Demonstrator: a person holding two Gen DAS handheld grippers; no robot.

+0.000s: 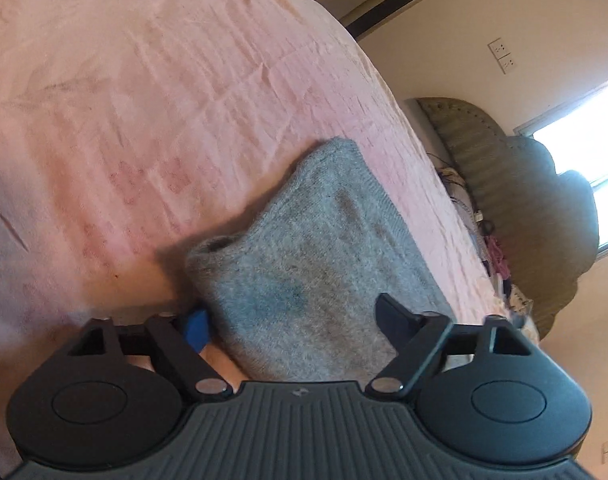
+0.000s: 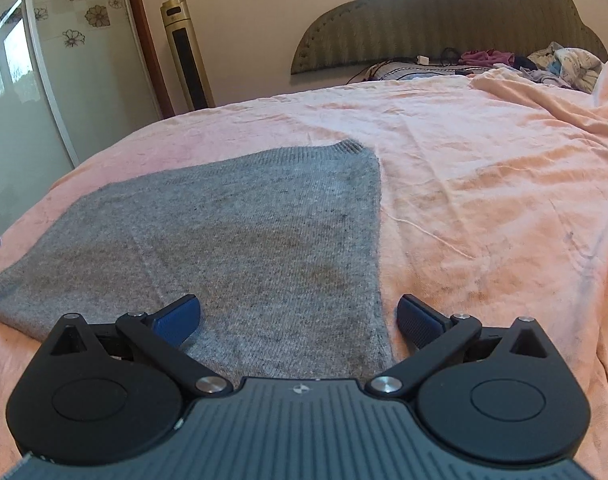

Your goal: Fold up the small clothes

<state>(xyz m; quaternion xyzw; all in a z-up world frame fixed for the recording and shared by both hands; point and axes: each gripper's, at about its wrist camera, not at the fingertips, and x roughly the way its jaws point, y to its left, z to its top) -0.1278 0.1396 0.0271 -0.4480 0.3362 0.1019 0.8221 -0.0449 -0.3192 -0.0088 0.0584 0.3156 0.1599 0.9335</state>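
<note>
Both your grippers straddle the grey knit sweater (image 2: pixel 231 240): left gripper (image 1: pixel 291 320) half-closed without pinching, right gripper (image 2: pixel 299 316) wide. Pinch, then fold toward 12 o'clock.

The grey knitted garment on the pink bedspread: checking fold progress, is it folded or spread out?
Folded, at least partly: the grey knitted garment shows a doubled, rounded edge on the pink bedspread.

Left wrist view rolled hard. My left gripper (image 1: pixel 291 322) straddles folded edge of grey knit garment (image 1: pixel 304 248): blue pad (image 1: pixel 195 330) under raised fold, black finger (image 1: pixel 394 318) on top. Can't tell if pads press. Garment lies on pink bedspread (image 1: pixel 143 100). Padded headboard (image 1: pixel 504 184) beyond, window bright.
</note>
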